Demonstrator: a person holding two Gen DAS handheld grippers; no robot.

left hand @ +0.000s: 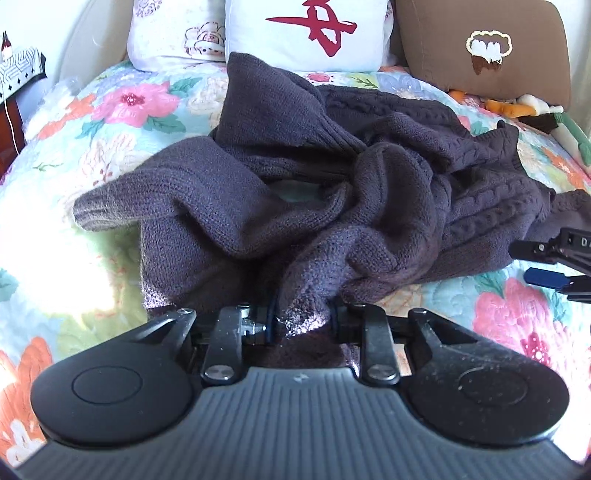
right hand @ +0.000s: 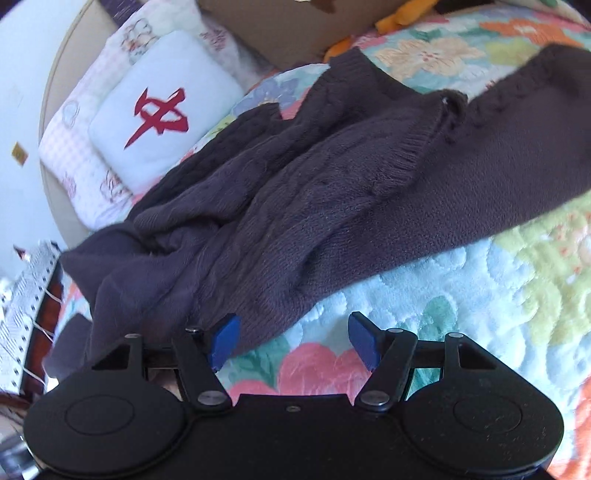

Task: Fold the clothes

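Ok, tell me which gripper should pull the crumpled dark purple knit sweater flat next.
Left. The left gripper already has the dark purple knit sweater bunched between its fingers; the right gripper is open over the quilt.

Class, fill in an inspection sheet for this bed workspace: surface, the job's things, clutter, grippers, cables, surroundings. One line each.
Surface: floral quilt on a bed.
Job's things: dark knit sweater, crumpled, unfolded, one sleeve stretched out.
Clutter: orange and white soft toys near the brown cushion.
Grippers: left gripper has sweater fabric between its fingers; right gripper open at the sweater's edge.
Cables: thin white cord beside the bedside stand.
Surroundings: white cushion with red character, floral pillow.
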